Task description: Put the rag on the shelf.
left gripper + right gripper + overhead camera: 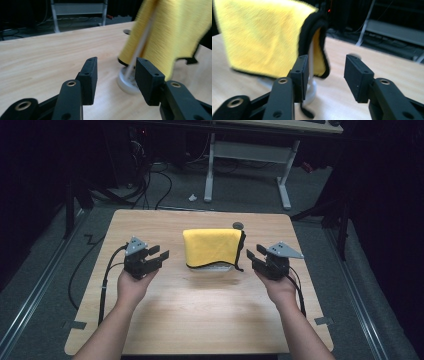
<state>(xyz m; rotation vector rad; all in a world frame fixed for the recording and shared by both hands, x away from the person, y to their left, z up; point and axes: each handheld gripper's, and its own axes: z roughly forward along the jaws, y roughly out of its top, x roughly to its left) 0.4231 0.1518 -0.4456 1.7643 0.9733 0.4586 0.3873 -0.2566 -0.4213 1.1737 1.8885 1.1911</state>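
Note:
A yellow cloth with black edging hangs folded over a white stand at the middle of the wooden table. My left gripper is to the cloth's left, jaws apart with nothing between them. My right gripper is to its right, also open and empty. In the left gripper view the yellow cloth hangs ahead at the right above the stand's round white base. In the right gripper view the cloth fills the upper left, its black hem beside the white post.
A small dark round fitting is set in the table behind the cloth. A desk frame with white legs and cables stand on the floor beyond the table's far edge. Bare tabletop lies in front of the hands.

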